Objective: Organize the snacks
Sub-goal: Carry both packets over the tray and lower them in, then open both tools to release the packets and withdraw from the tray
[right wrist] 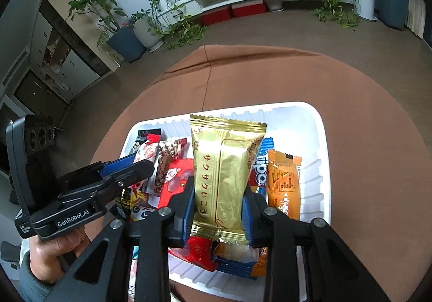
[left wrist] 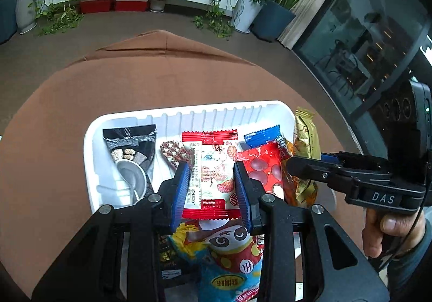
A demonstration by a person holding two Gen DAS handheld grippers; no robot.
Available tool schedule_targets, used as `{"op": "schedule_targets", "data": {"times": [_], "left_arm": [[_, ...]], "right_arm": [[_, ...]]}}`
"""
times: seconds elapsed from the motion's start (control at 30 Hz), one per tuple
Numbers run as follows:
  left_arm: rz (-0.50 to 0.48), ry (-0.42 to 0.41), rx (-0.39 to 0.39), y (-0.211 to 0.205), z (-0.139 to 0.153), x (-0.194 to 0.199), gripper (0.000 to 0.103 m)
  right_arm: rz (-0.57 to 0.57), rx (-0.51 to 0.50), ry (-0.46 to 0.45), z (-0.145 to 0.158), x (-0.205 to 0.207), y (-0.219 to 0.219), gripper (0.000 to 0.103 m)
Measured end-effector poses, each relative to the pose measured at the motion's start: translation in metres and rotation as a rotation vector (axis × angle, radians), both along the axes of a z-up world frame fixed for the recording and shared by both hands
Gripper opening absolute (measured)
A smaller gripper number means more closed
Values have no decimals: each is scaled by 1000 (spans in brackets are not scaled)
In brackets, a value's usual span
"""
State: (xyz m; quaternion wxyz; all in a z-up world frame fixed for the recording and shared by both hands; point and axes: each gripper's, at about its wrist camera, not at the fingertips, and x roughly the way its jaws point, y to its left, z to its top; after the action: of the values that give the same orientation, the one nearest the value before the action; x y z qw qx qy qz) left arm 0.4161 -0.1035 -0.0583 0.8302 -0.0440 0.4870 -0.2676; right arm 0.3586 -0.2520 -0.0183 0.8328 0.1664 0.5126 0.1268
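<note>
Left wrist view: the left hand-held gripper (left wrist: 211,185) clamps a red-and-white snack packet (left wrist: 211,175) over the white tray (left wrist: 91,156); the other tool reads "DAS".

Right wrist view: the right hand-held gripper (right wrist: 218,210) pinches a gold packet (right wrist: 222,180) printed in Japanese above the tray; the neighbouring tool reads "GenRobot.AI", and a blue wrapper (right wrist: 260,167) shows "lipo".

glossy gold foil packet (right wrist: 224,175) (white plastic tray (right wrist: 318,140))

Panda packet (left wrist: 229,256) cut off below
</note>
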Motion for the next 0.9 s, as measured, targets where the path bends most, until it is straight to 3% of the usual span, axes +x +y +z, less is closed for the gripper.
{"op": "schedule_targets", "data": {"times": [0.47,0.63,0.9], "left_arm": [[-3,6,30,-31,-39,18,33],[3,3,32,-28,-37,15,39],[0,-5,29,-25,-32,8,45]], "right_arm": [[9,-44,-2,-13,6,11,32],[5,-52,-11,-13,3,10,34],[-12,-54,-20,-10,-2,2,44]]}}
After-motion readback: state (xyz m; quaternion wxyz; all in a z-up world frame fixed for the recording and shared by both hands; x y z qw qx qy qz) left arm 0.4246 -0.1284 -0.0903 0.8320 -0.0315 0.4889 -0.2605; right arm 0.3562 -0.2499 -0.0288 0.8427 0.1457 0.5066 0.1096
